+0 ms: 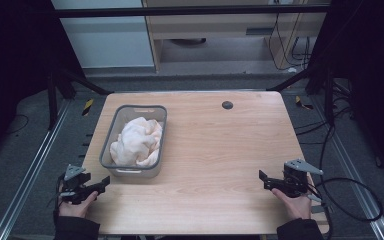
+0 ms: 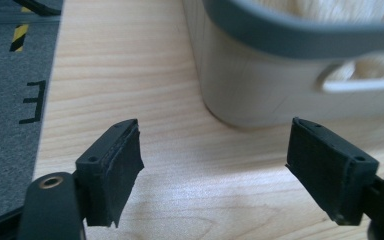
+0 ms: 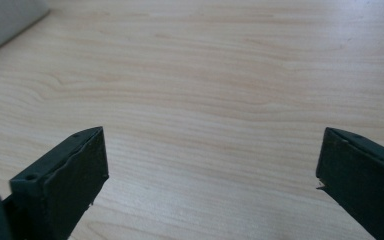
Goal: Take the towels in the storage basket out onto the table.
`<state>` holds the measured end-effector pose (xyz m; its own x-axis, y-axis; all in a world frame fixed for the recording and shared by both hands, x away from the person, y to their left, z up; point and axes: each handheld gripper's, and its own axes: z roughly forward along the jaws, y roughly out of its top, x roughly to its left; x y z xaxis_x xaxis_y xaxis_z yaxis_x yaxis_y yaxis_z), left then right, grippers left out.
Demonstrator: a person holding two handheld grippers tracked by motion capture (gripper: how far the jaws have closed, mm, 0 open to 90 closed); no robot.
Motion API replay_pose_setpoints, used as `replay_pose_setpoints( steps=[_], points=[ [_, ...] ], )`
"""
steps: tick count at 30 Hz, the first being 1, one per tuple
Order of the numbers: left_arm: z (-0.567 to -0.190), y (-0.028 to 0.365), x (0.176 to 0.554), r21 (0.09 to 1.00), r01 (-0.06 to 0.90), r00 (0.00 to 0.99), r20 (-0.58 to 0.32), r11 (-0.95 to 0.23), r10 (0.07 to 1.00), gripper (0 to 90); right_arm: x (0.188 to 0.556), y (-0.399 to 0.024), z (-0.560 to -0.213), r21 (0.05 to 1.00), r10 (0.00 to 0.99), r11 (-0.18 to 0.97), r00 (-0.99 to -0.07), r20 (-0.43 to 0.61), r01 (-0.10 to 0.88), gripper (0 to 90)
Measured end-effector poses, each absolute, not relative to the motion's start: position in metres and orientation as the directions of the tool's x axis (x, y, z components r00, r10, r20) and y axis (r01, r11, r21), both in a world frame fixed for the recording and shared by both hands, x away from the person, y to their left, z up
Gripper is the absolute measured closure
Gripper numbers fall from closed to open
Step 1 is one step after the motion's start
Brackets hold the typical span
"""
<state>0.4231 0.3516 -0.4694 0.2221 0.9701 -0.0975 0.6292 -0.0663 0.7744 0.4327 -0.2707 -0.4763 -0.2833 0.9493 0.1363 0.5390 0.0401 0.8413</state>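
Note:
A grey-rimmed translucent basket [image 1: 109, 145] stands on the left half of the wooden table [image 1: 220, 150], holding a crumpled cream cloth [image 1: 137, 141]. My left gripper [image 1: 100, 184] rests at the table's front left corner, just short of the basket's near wall, open and holding nothing. In the left gripper view the left gripper [image 2: 215, 160] points at the basket [image 2: 260, 95], with the cloth [image 2: 320, 7] showing over the rim. My right gripper [image 1: 263, 180] sits open near the front right edge. In the right gripper view the right gripper [image 3: 212, 165] has only bare table [image 3: 205, 75] between its jaws.
A small dark round grommet [image 1: 227, 105] sits in the table near its far edge. Black cables [image 1: 350, 195] trail off the right side. Grey floor with metal rails [image 1: 35, 165] flanks the table, and a basket corner [image 3: 5, 20] shows at upper left in the right gripper view.

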Motion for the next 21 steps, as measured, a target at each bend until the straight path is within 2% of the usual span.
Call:
replay_pose_setpoints(
  steps=[5, 7, 11, 21],
  points=[
    [-0.460, 0.351, 0.417, 0.804, 0.593, 0.217, -0.096, -0.053, 0.971, 21.8, 0.433, -0.268, -0.472, 0.855, 0.950, 0.049, -0.290, 0.120, 0.517, 1.6],
    [-0.457, 0.351, 0.414, 0.811, 0.582, 0.227, -0.097, -0.055, 0.969, 21.7, 0.431, -0.265, -0.472, 0.857, 0.943, 0.065, -0.311, 0.115, 0.512, 9.0],
    [-0.452, 0.350, 0.412, 0.819, 0.572, 0.240, -0.108, -0.051, 0.965, 21.5, 0.430, -0.264, -0.473, 0.866, 0.946, 0.070, -0.309, 0.101, 0.496, 11.4],
    [-0.434, 0.348, 0.417, 0.842, 0.538, 0.263, -0.118, -0.044, 0.957, 22.3, 0.434, -0.262, -0.477, 0.851, 0.949, 0.095, -0.306, 0.080, 0.517, 11.9]
  ],
)
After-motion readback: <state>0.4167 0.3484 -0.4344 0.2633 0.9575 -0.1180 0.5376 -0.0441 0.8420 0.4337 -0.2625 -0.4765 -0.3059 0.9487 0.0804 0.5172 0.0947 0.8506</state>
